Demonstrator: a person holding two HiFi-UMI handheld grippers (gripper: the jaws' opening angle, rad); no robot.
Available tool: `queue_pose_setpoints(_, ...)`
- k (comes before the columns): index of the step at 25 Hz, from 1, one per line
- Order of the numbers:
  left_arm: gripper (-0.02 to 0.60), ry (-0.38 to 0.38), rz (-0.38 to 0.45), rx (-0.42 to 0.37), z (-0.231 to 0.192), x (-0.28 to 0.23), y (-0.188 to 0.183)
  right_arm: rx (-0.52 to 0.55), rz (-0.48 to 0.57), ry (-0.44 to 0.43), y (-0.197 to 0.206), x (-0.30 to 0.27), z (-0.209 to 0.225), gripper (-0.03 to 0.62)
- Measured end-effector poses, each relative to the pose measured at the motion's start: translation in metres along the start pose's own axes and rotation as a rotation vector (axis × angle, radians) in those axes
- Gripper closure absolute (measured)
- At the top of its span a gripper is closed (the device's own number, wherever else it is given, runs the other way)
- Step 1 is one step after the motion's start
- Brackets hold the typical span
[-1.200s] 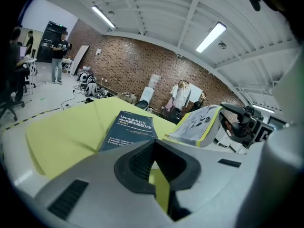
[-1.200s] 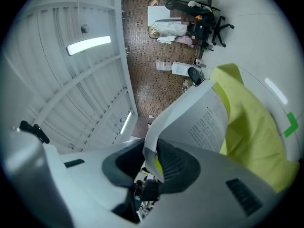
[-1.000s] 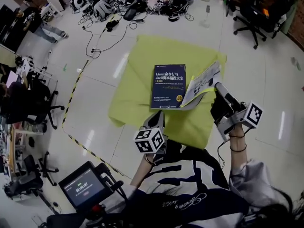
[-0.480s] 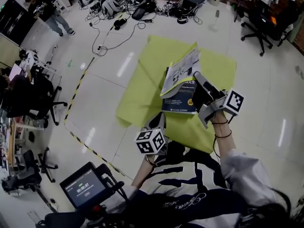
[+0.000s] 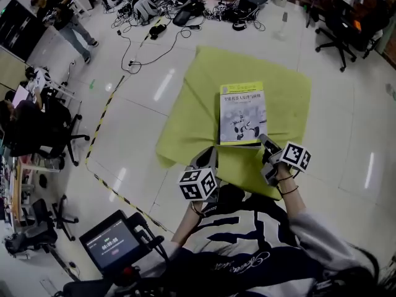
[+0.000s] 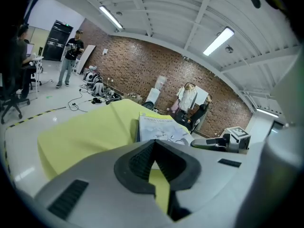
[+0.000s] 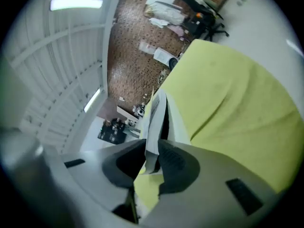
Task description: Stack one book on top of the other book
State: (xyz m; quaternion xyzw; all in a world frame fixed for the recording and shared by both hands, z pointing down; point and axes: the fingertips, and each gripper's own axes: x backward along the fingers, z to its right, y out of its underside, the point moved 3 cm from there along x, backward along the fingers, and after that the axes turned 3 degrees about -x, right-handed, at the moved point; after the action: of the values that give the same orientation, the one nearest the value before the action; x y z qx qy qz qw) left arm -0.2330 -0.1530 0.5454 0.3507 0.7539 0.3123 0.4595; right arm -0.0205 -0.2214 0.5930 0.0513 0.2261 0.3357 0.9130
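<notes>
A white and yellow book lies flat on the yellow-green cloth, covering the blue book, which is hidden beneath it. My right gripper is shut on the white book's near right corner. In the right gripper view that corner sits pinched between the dark pads of the right gripper. My left gripper hovers at the cloth's near edge, left of the stack, shut and empty. In the left gripper view the left gripper points at the white book, apart from it.
Cables, bags and gear litter the floor beyond the cloth. Office chairs stand at the far right and at the left. A black and yellow tape line runs left of the cloth. A person stands far left.
The right gripper carried the white book from the right of the blue book, lifted it over and lowered it flat onto the blue book. The left gripper hardly shifted.
</notes>
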Motion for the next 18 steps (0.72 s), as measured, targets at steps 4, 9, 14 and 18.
queue_pose_setpoints(4, 0.578, 0.027, -0.014, -0.027, 0.004, -0.005, -0.006, 0.348, -0.105, 0.222, 0.009, -0.002, 0.005, 0.463)
queue_pose_setpoints(9, 0.578, 0.077, -0.039, -0.077, 0.018, -0.008, -0.001, 0.435, -0.032, 0.283, 0.010, 0.029, 0.003, 0.457)
queue_pose_setpoints(14, 0.578, 0.119, -0.054, -0.101, 0.042, -0.007, 0.013, 0.440, 0.028, 0.184, 0.017, 0.058, -0.018, 0.459)
queue_pose_setpoints(18, 0.578, 0.141, -0.048, -0.128, 0.070, 0.000, 0.023, 0.475, 0.059, 0.103, 0.029, 0.088, -0.036, 0.461)
